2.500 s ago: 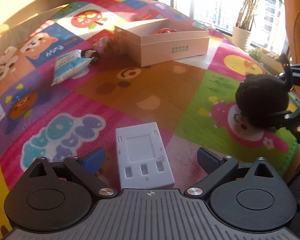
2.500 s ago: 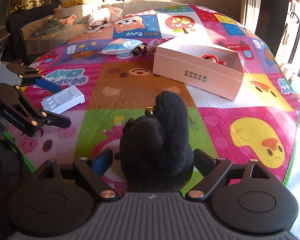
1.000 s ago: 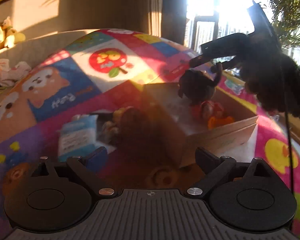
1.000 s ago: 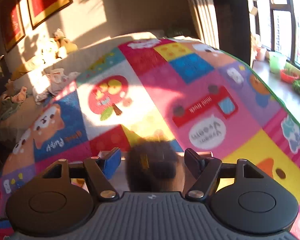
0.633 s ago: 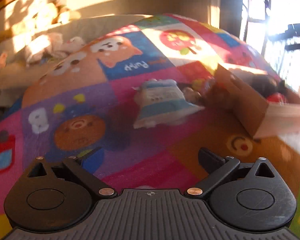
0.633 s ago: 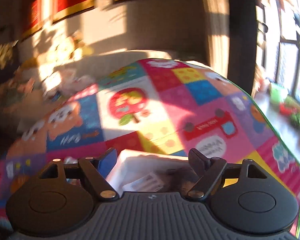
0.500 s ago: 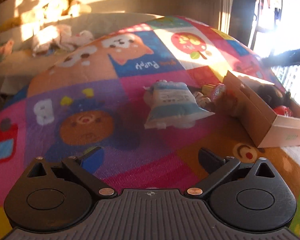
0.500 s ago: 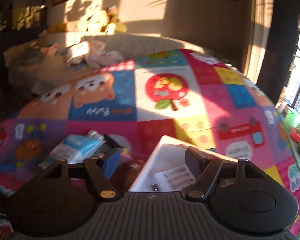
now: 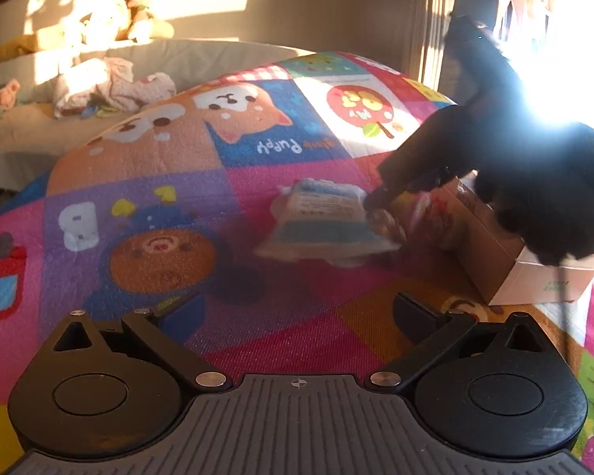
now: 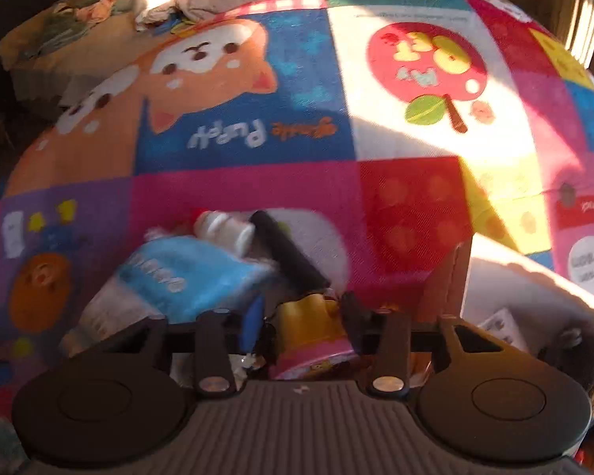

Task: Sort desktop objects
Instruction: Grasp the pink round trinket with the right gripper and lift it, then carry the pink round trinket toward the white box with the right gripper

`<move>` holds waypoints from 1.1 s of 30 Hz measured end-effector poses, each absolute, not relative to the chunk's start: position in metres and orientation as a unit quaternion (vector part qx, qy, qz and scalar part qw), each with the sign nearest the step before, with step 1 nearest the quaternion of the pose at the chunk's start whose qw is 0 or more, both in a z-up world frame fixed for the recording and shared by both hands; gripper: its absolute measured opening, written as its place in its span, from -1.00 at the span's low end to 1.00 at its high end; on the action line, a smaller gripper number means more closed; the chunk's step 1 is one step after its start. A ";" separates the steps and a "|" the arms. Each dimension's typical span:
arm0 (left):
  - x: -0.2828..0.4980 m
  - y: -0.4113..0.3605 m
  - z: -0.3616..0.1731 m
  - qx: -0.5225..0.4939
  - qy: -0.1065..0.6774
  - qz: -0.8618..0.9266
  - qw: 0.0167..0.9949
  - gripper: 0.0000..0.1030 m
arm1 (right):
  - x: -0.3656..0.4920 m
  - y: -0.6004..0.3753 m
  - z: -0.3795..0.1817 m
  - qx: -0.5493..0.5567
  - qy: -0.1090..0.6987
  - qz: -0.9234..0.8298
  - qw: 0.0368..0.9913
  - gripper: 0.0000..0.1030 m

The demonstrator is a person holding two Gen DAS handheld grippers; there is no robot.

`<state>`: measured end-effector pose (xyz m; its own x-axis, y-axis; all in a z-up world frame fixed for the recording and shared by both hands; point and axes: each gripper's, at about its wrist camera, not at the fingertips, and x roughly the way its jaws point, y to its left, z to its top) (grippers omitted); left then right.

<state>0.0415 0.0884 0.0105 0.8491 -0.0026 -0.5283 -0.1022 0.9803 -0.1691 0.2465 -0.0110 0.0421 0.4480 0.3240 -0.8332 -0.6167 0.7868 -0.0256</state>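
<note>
Mat [image 10: 237,182]: right gripper [image 10: 301,320] apparently clasps yellow-pink toy [image 10: 309,328].

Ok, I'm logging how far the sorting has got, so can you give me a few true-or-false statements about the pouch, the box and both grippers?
1. The left gripper is open with nothing between its fingers. True.
2. The blue and white pouch lies inside the cardboard box. False: it lies on the patterned mat, outside the box.
3. A yellow and pink toy sits between the fingers of the right gripper. True, though a firm clamp cannot be confirmed.
4. The black stick stands upright in the box. False: it lies flat on the mat beside the pouch.
</note>
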 end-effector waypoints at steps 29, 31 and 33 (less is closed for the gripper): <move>0.021 0.089 0.022 -0.102 0.300 0.044 0.948 1.00 | 0.067 -0.147 0.031 -0.095 0.350 0.348 0.865 0.39; 0.011 0.085 0.025 -0.087 0.300 0.041 0.949 1.00 | 0.080 -0.145 0.028 -0.071 0.363 0.338 0.865 0.08; 0.003 0.080 0.027 -0.072 0.303 0.036 0.950 1.00 | 0.087 -0.147 0.029 -0.045 0.376 0.339 0.861 0.08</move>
